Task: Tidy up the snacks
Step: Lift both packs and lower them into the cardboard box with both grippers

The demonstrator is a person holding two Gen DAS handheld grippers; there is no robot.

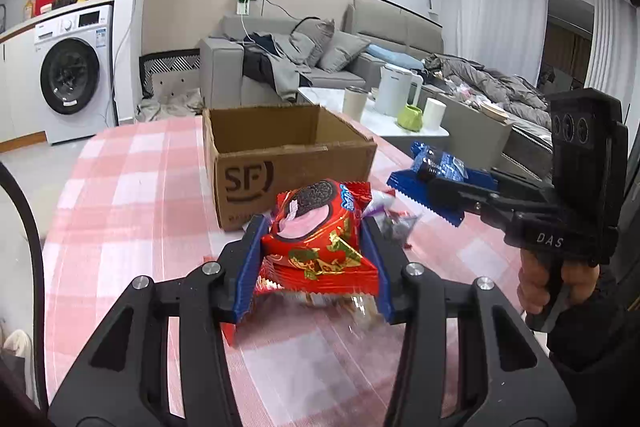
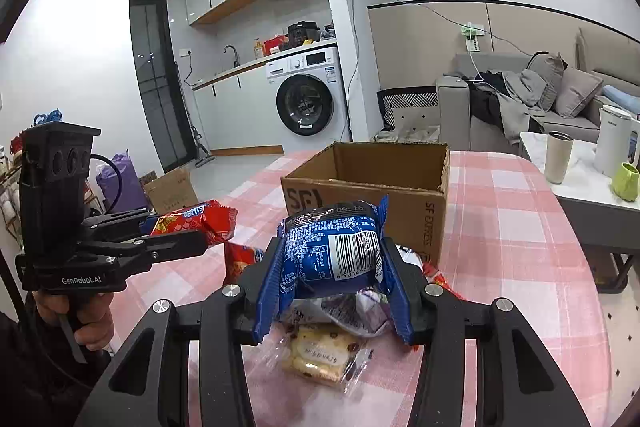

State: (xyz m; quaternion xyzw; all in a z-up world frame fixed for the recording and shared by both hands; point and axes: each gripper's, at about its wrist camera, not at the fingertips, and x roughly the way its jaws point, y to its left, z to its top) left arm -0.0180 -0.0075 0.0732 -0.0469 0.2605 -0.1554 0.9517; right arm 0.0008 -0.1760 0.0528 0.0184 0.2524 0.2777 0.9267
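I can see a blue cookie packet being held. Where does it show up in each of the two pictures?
Left wrist view: the blue cookie packet sits at the right, clamped in the right hand-held gripper, beside the box.
Right wrist view: it fills the centre foreground, barcode facing the camera, pinched between that gripper's blue fingers.
Shared landmark: the open SF cardboard box on the pink checked tablecloth.
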